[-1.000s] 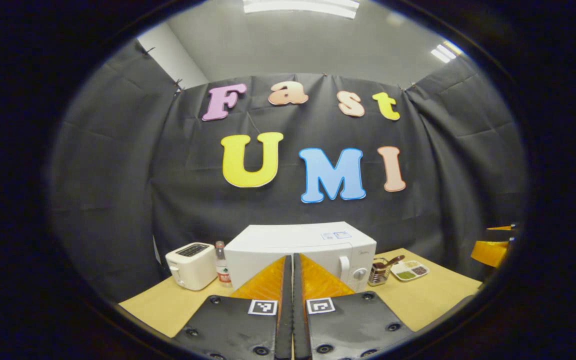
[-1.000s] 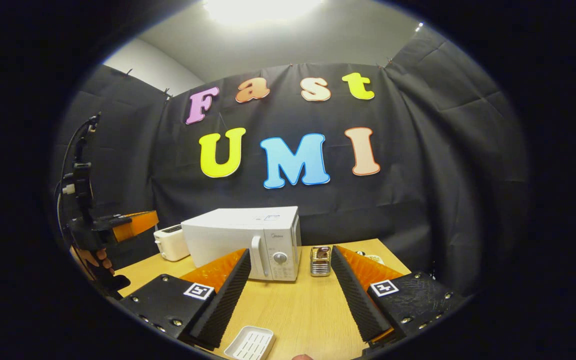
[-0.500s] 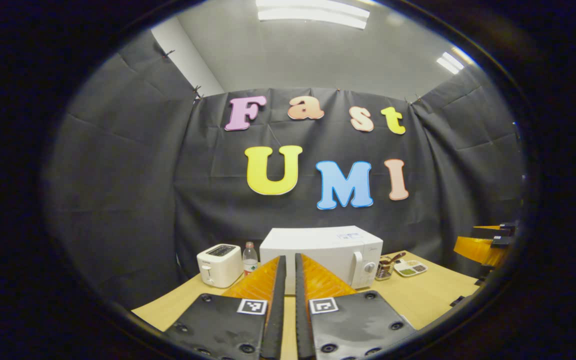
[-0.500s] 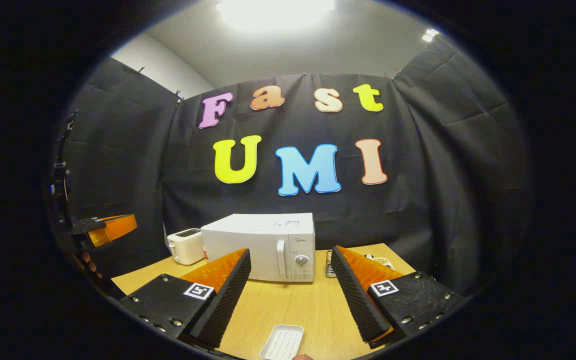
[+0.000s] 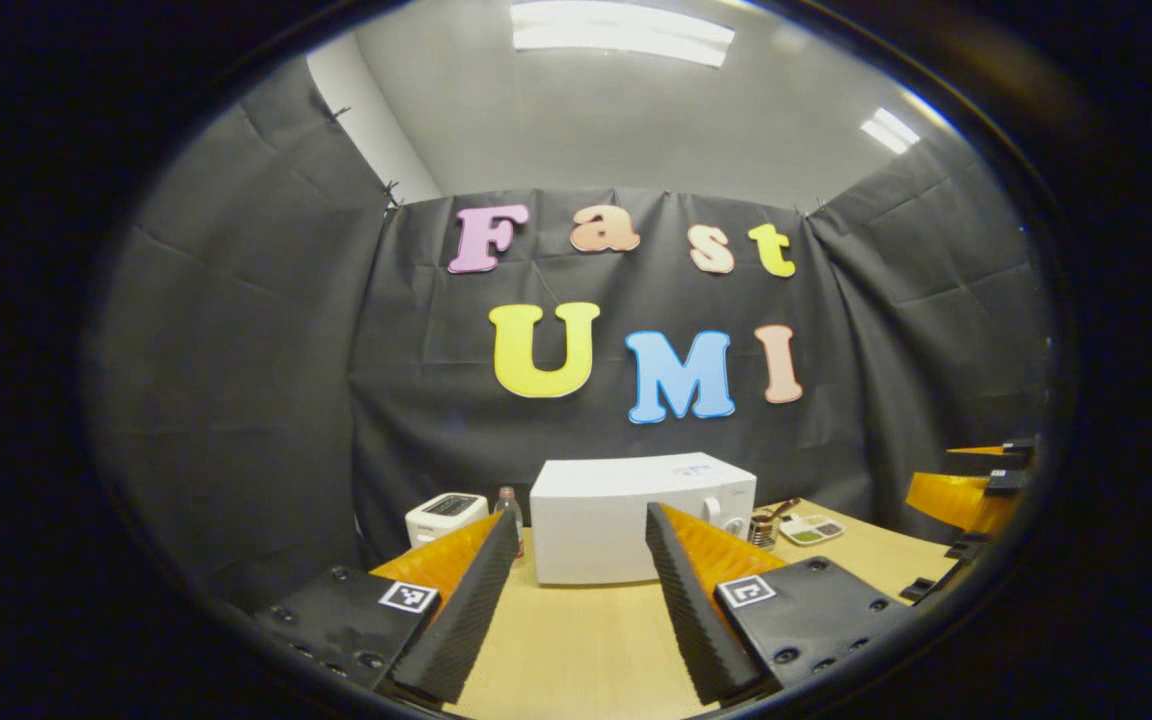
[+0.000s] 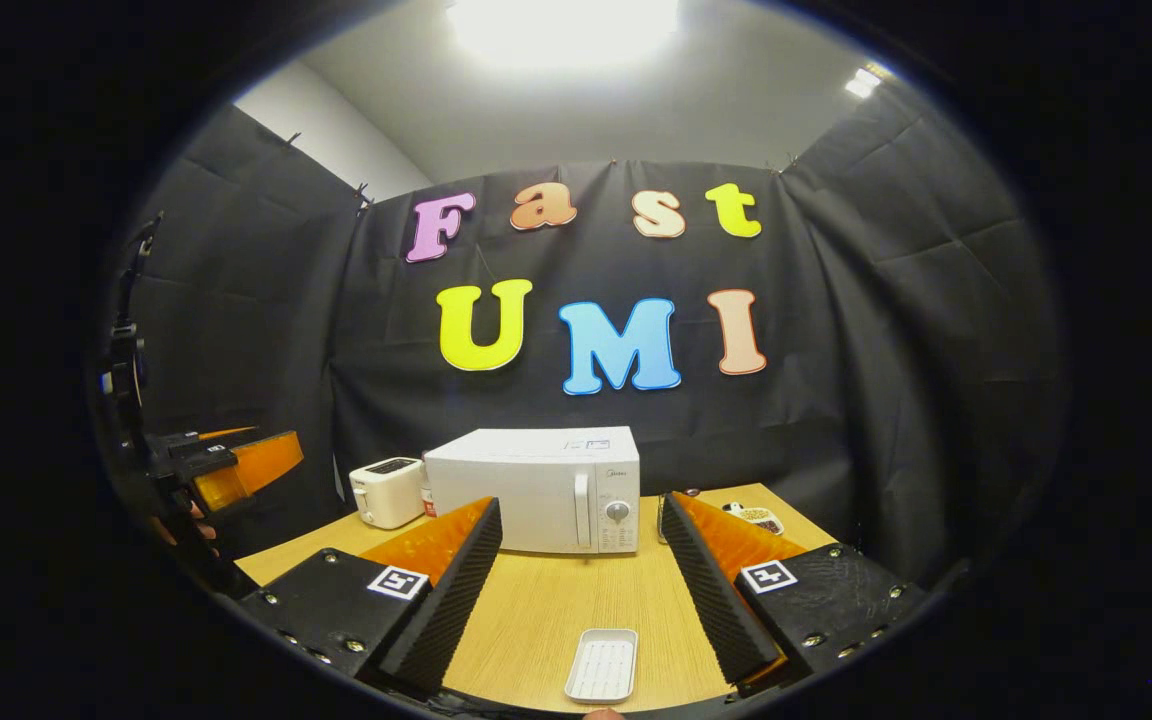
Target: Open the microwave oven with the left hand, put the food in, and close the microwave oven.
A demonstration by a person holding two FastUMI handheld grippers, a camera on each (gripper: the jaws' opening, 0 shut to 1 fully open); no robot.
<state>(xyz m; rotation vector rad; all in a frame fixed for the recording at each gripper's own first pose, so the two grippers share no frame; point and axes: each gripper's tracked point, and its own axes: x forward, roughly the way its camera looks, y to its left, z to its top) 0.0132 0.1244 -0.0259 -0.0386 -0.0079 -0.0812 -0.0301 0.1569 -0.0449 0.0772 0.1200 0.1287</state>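
Observation:
The white microwave (image 5: 626, 520) stands at the back of the wooden table (image 5: 576, 640) with its door shut. In the right gripper view the microwave (image 6: 526, 490) shows its upright handle (image 6: 582, 510) and knob (image 6: 617, 511) at the right side of the front. A small white ridged tray (image 6: 603, 664) lies on the table near me, between the fingers of my right gripper (image 6: 581, 590), which is open and holds nothing. My left gripper (image 5: 576, 600) is open too, well short of the microwave. It also appears at the left as the left gripper (image 6: 256, 462), held by a hand.
A white toaster (image 5: 446, 518) and a small bottle (image 5: 508, 505) stand left of the microwave. A metal utensil holder (image 5: 764, 530) and a divided condiment dish (image 5: 811, 528) sit to its right. My right gripper (image 5: 961, 495) shows at the far right edge.
My left gripper has gone from shut to open. Both grippers have drawn back a little from the microwave, and the white tray now lies centred between the right fingers.

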